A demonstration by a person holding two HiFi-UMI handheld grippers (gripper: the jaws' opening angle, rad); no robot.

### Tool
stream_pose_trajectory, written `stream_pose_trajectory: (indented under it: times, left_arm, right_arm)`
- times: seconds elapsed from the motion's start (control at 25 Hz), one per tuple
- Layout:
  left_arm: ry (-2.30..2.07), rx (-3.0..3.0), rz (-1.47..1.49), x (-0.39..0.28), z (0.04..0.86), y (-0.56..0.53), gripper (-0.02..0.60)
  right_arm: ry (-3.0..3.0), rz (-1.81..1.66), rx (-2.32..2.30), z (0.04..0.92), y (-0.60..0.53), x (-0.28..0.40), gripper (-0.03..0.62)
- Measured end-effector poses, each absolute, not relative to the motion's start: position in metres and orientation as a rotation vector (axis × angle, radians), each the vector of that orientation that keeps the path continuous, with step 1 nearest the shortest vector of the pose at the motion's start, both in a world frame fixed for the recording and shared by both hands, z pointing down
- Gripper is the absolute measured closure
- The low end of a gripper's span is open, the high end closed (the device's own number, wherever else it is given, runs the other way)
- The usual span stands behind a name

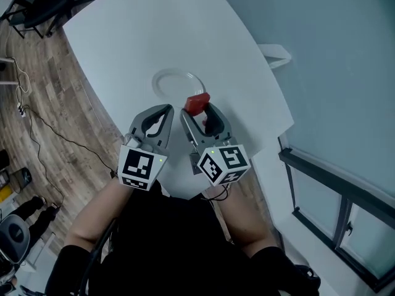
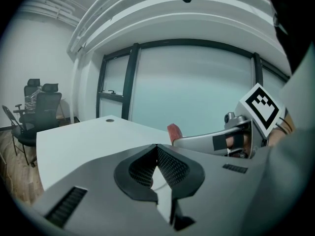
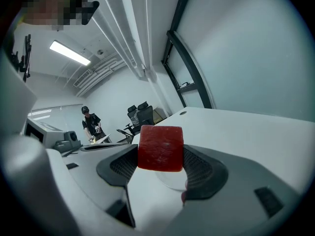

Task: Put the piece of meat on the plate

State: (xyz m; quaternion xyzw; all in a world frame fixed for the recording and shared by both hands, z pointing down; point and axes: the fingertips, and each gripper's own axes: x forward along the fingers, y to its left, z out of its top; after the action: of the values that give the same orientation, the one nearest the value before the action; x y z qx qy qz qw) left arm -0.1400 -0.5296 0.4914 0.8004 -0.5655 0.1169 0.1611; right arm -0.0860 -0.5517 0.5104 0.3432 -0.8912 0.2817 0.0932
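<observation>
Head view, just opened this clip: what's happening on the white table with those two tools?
A person holds a tool in each hand over a white table. The right tool is shut on a red piece of meat, held up off the table by the near edge of the plate, which has nothing on it. The left tool is shut with nothing between its jaws and sits beside the right one. The meat is not yet on the plate.

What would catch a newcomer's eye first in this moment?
The red piece of meat, clamped in the right claw over the white table, stands out first. Just beyond it lies the clear plate, empty. The left claw hangs alongside, shut on nothing.
</observation>
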Motion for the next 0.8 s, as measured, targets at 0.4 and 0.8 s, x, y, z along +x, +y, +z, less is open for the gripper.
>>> stream_pose_trajectory:
  times: [0.4, 0.8]
  left_arm:
    - [-1.598, 2.256, 0.367, -0.146, 0.517, -0.536, 0.588]
    - [-1.582, 2.241, 0.378, -0.154, 0.532, -0.546, 0.588]
  right_arm:
    - [-2.577, 0.779, 0.994, 0.538, -0.566, -0.100, 0.307]
    - [-2.470, 0.775, 0.959, 0.565, -0.578, -0.108, 0.307]
